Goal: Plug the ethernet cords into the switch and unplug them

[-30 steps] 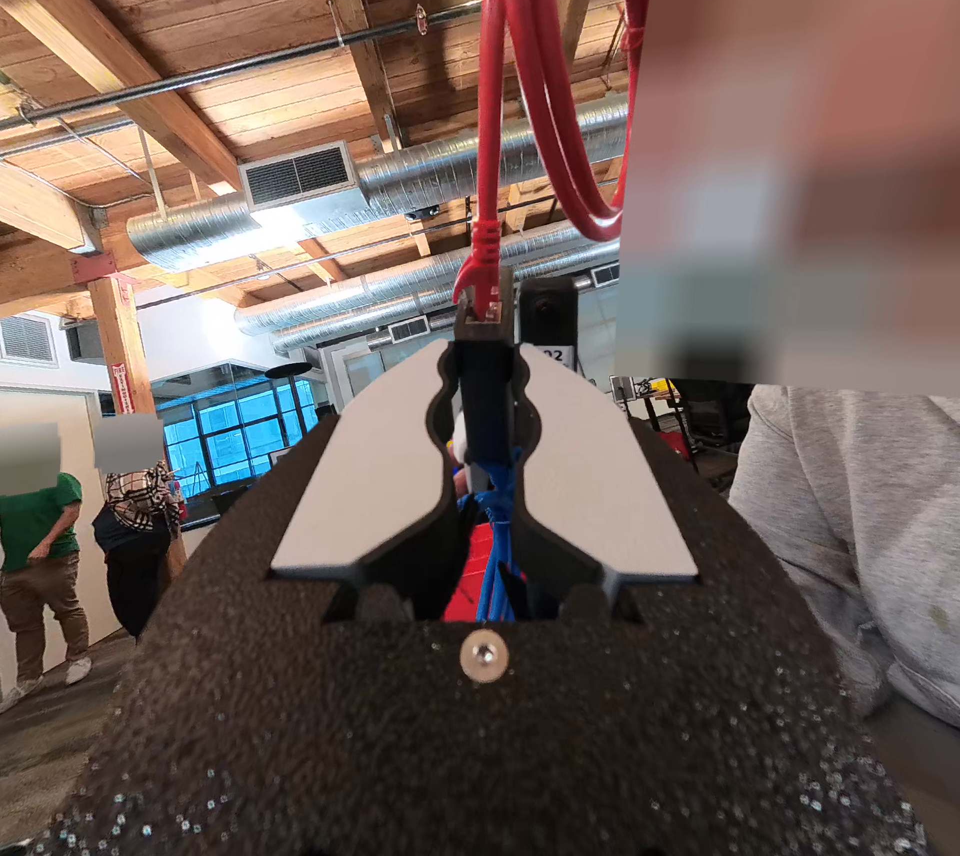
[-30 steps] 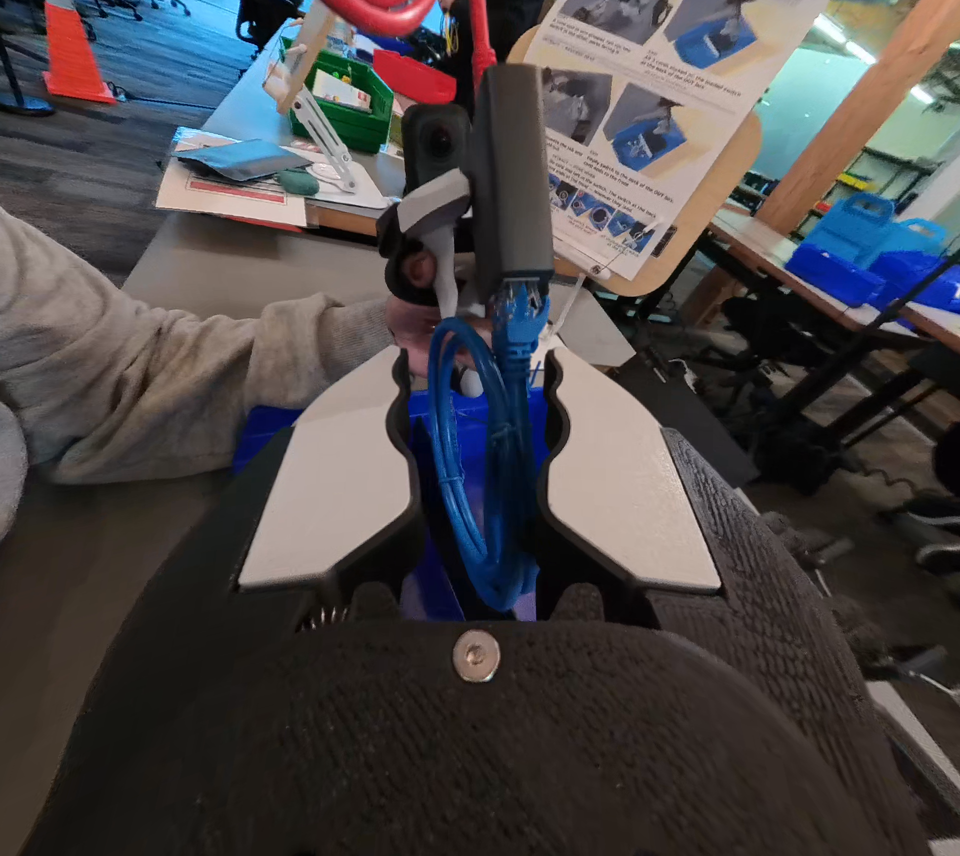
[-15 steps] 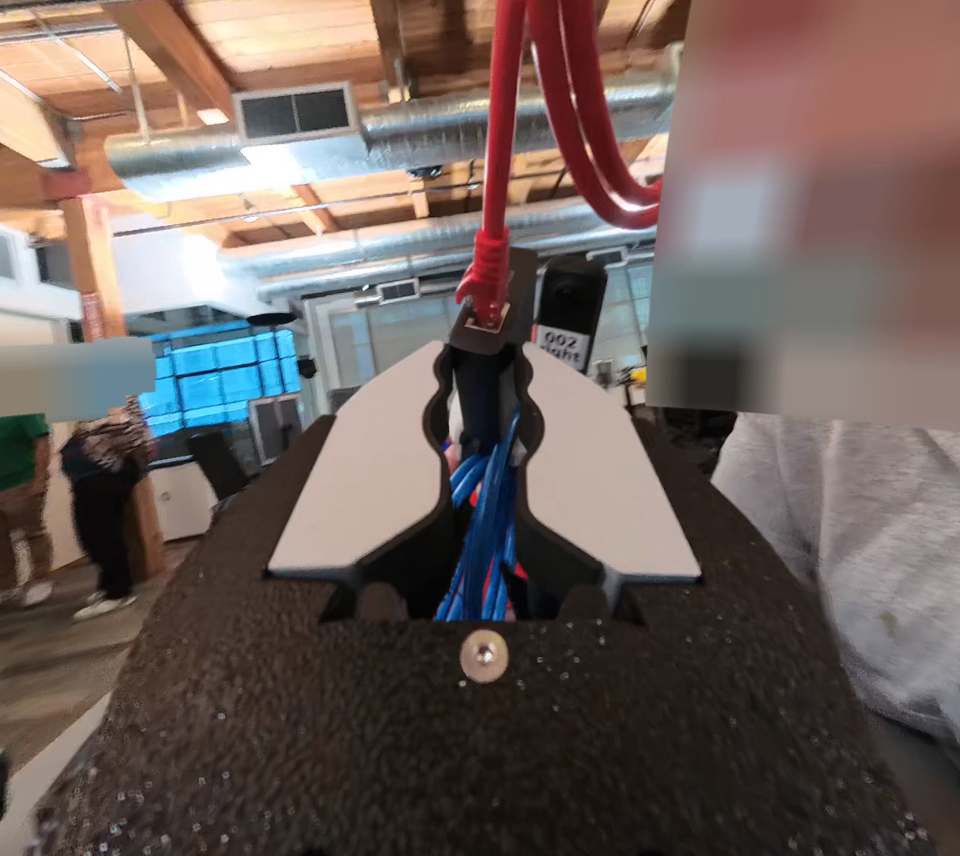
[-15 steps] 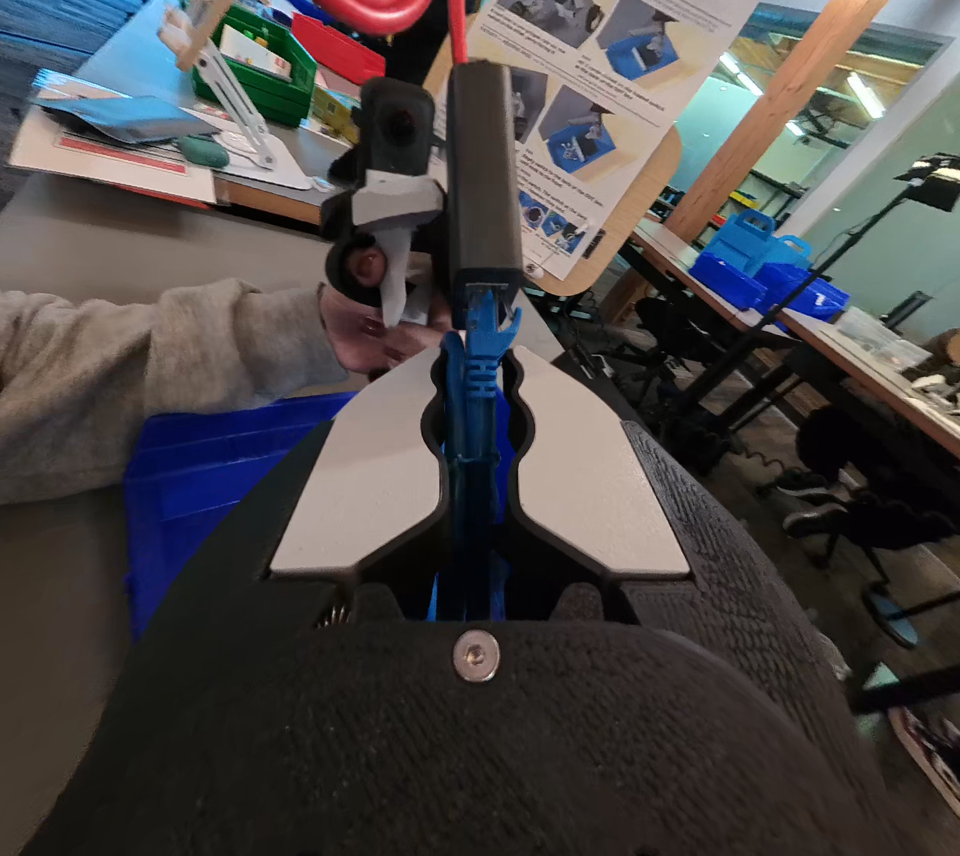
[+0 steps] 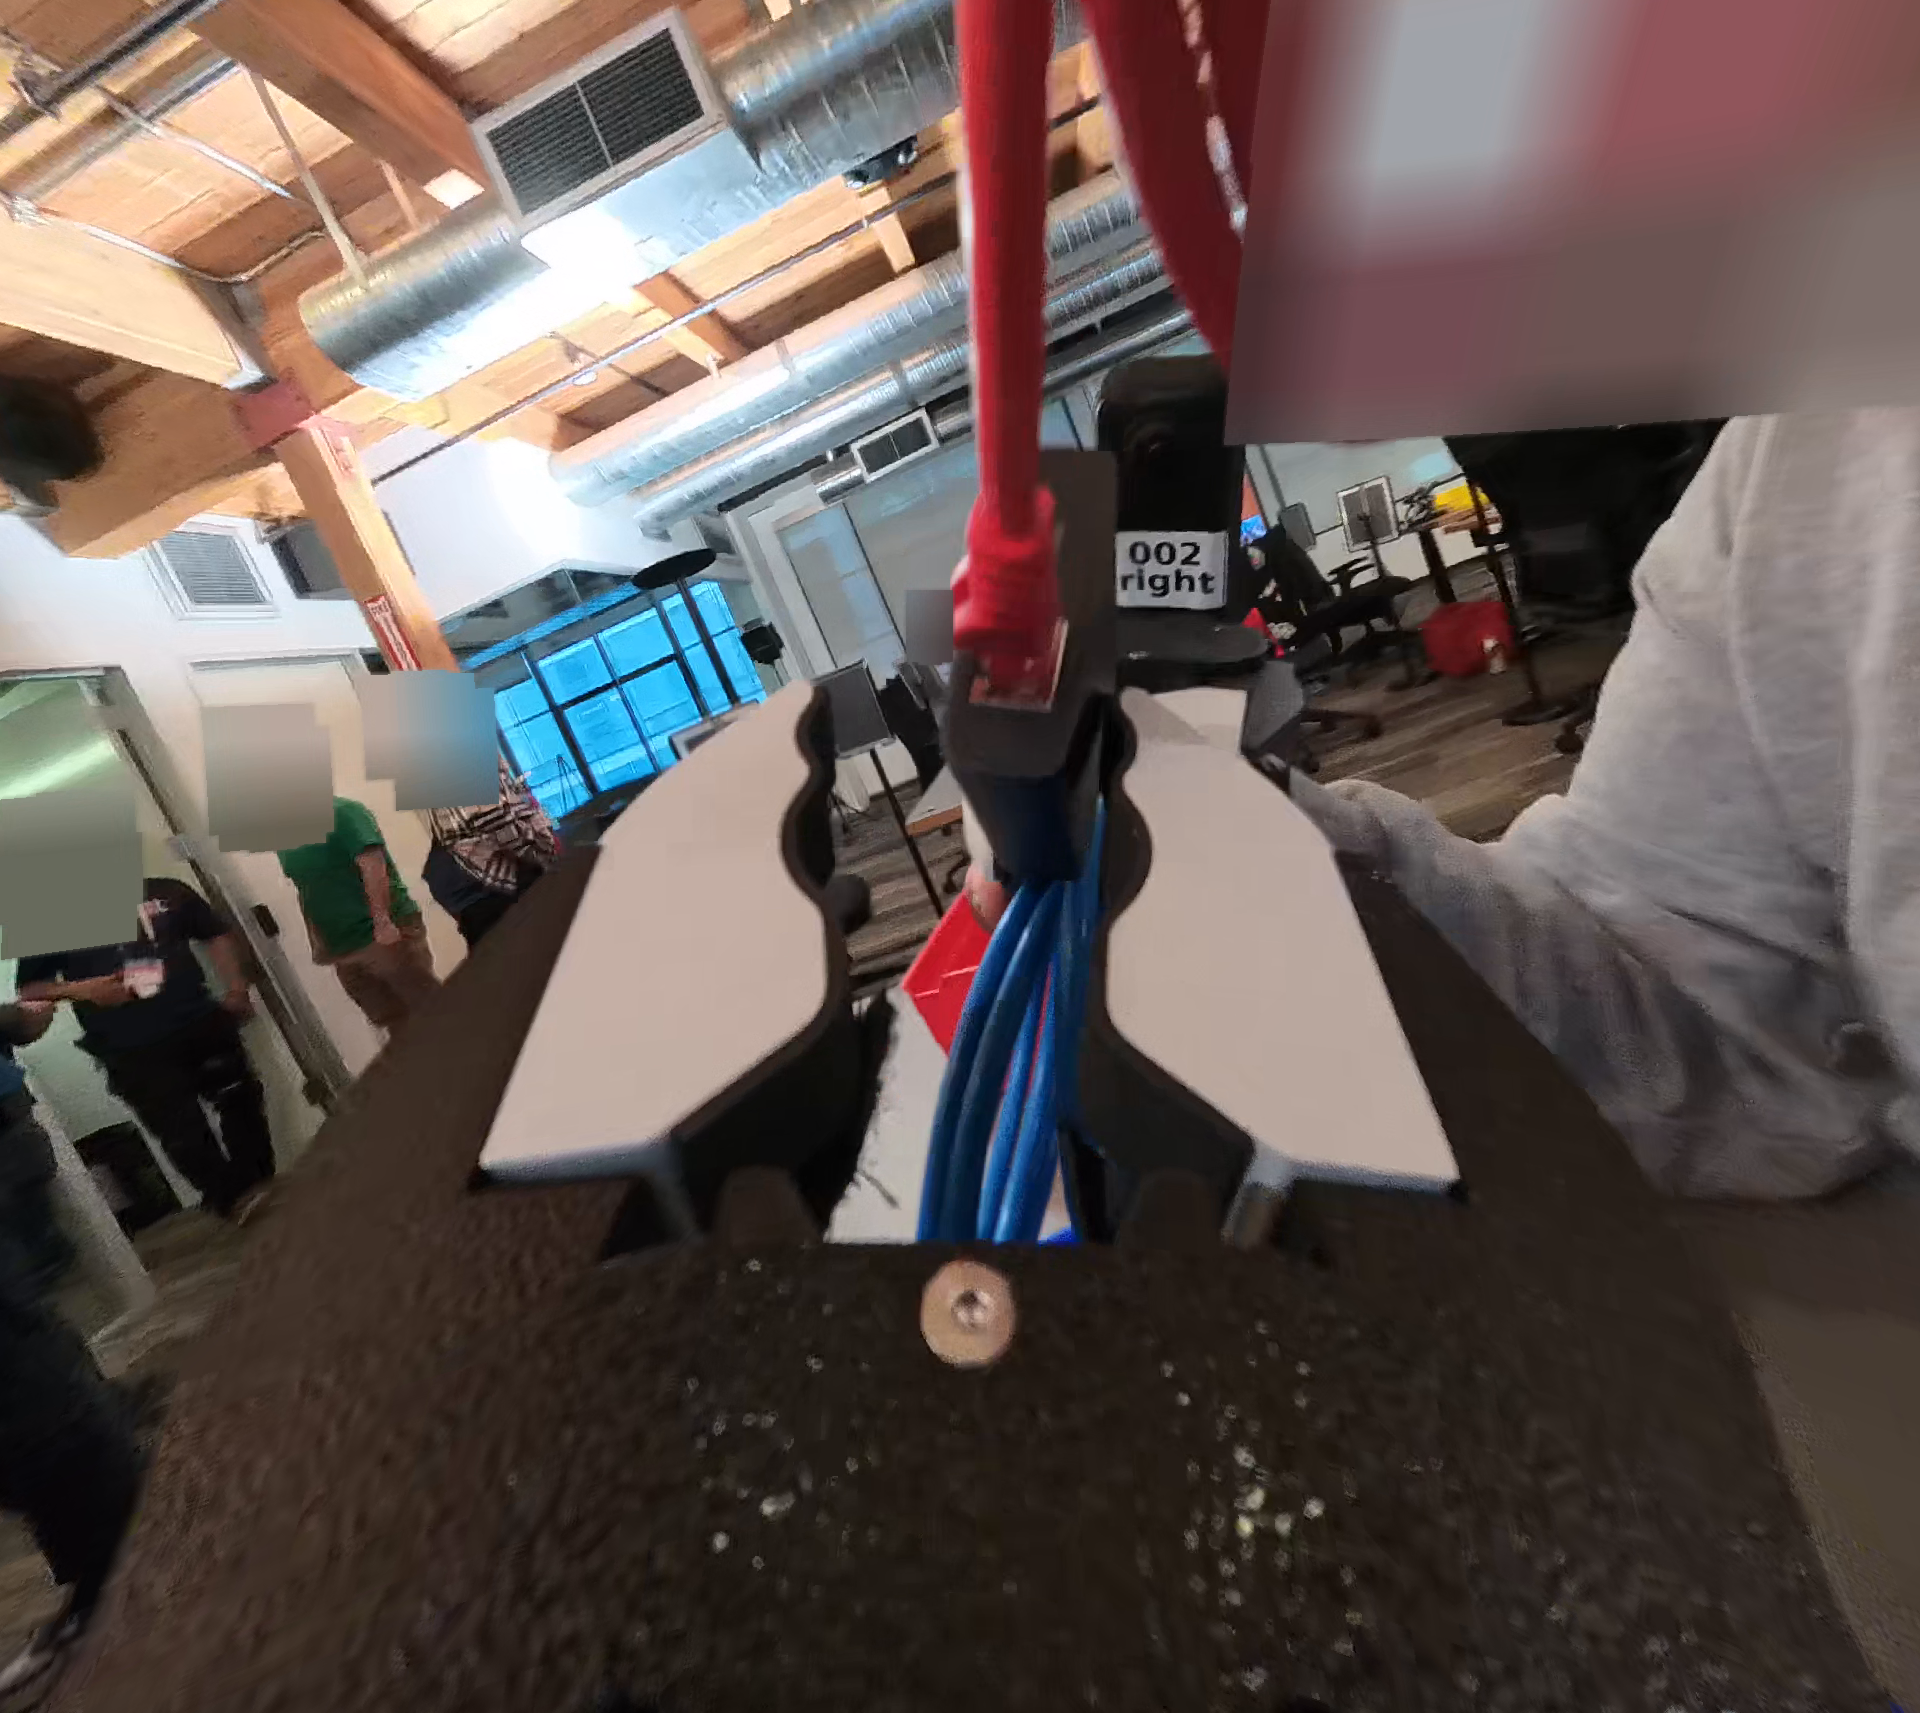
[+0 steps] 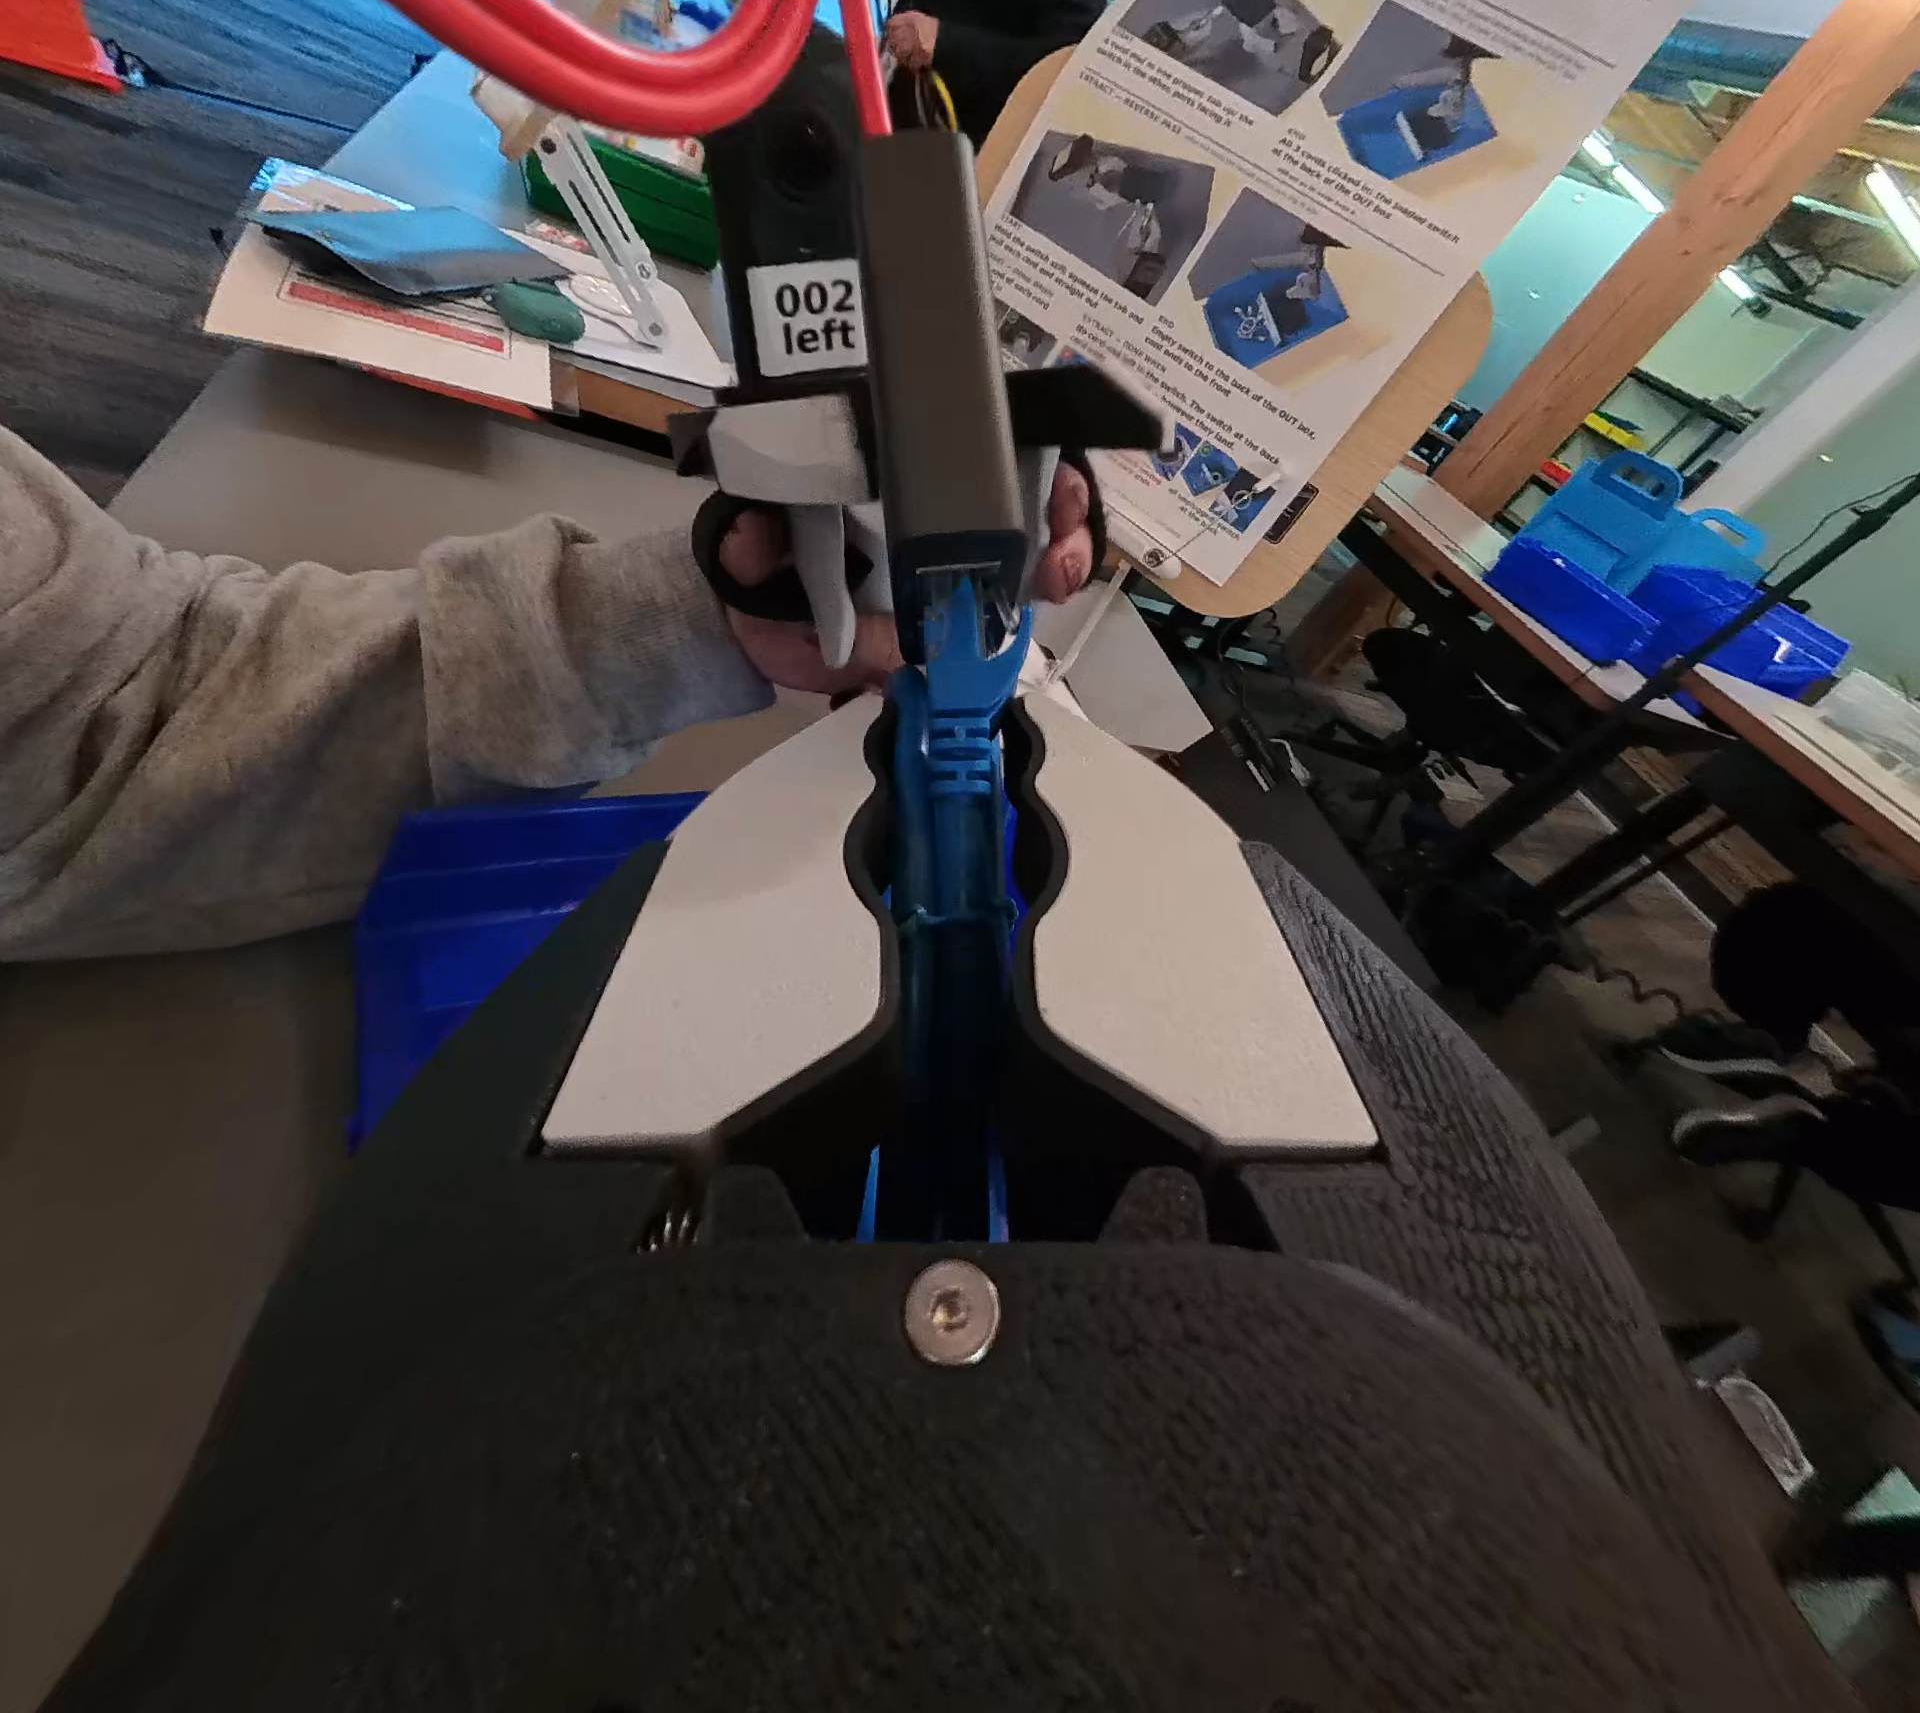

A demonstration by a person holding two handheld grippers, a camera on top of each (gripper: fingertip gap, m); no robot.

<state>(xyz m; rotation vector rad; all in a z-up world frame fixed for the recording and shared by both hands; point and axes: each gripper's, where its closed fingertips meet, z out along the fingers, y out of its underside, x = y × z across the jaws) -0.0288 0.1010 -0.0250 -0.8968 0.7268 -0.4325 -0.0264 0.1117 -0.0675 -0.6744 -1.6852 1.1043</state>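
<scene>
My left gripper (image 5: 971, 713) is open, its fingers spread wide. A black box-shaped adapter (image 5: 1023, 759) stands between them, close against the right finger. A red cable (image 5: 1003, 209) hangs from above, its plug in the adapter's top end. Blue cable strands (image 5: 1003, 1040) run down from its lower end. In the right wrist view, my right gripper (image 6: 951, 713) is shut on the blue cable (image 6: 951, 832) just behind its plug, which sits in the adapter's (image 6: 940, 375) near end. The left gripper's body (image 6: 790, 458) flanks the adapter there.
A grey-sleeved arm (image 6: 260, 707) holds the left gripper over a grey table (image 6: 260, 458). A blue bin (image 6: 499, 884) lies below. A picture sheet on a wooden board (image 6: 1299, 157) stands behind. Papers and a green bin (image 6: 623, 188) lie farther back. People stand at the left (image 5: 343, 884). Across from one pair of fingers to the other is roughly 5 cm.
The right gripper shut on the blue cable behind its plug. The left gripper, shut on the adapter before, has opened its fingers. Both views shifted a little.
</scene>
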